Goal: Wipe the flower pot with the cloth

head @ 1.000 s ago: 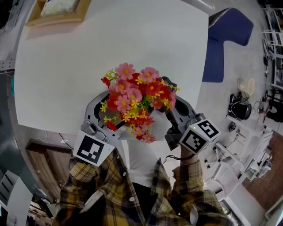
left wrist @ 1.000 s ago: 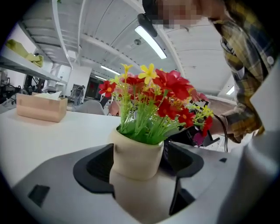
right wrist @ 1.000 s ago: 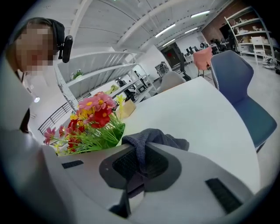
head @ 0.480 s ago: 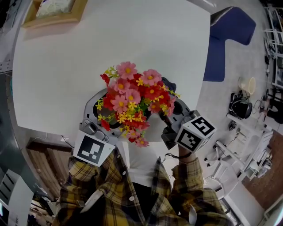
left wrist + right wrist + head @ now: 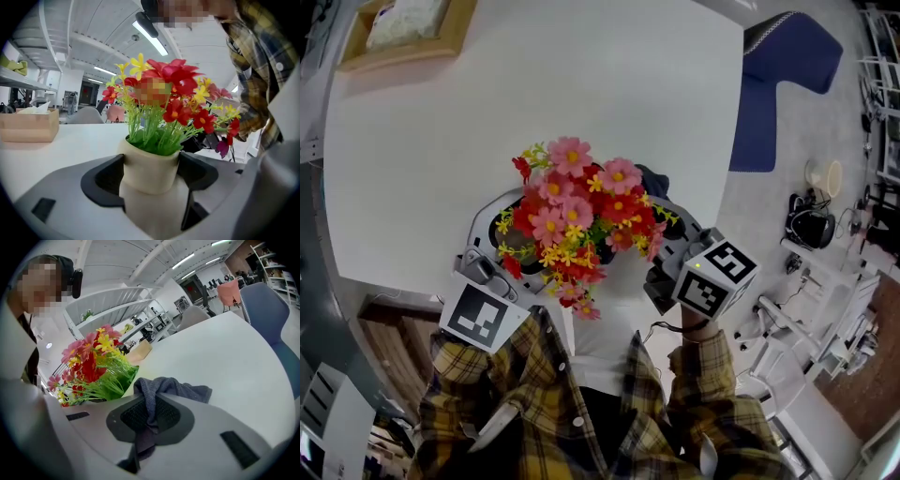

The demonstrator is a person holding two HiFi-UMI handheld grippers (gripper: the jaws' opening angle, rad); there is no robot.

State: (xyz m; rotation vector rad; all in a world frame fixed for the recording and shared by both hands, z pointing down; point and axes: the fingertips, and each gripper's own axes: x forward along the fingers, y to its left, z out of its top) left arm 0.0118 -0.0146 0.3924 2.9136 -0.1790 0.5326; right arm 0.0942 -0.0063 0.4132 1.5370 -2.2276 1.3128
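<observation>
A cream flower pot (image 5: 150, 171) with red, pink and yellow flowers (image 5: 575, 222) sits between the pads of my left gripper (image 5: 152, 180), which is shut on its sides. In the head view the bloom hides the pot, near the table's front edge. My right gripper (image 5: 151, 401) is shut on a dark grey cloth (image 5: 161, 387), whose free end hangs out beside the green stems. From above, the cloth (image 5: 654, 180) shows at the right far side of the flowers. I cannot tell whether the cloth touches the pot.
The white table (image 5: 487, 112) stretches beyond the flowers. A wooden tissue box (image 5: 403, 23) stands at its far left corner. A blue chair (image 5: 778, 66) is past the table's right edge. My plaid sleeves fill the bottom of the head view.
The left gripper has rolled a little with the pot, and the flower bunch has drifted slightly left. The right gripper with the cloth has stayed beside the flowers.
</observation>
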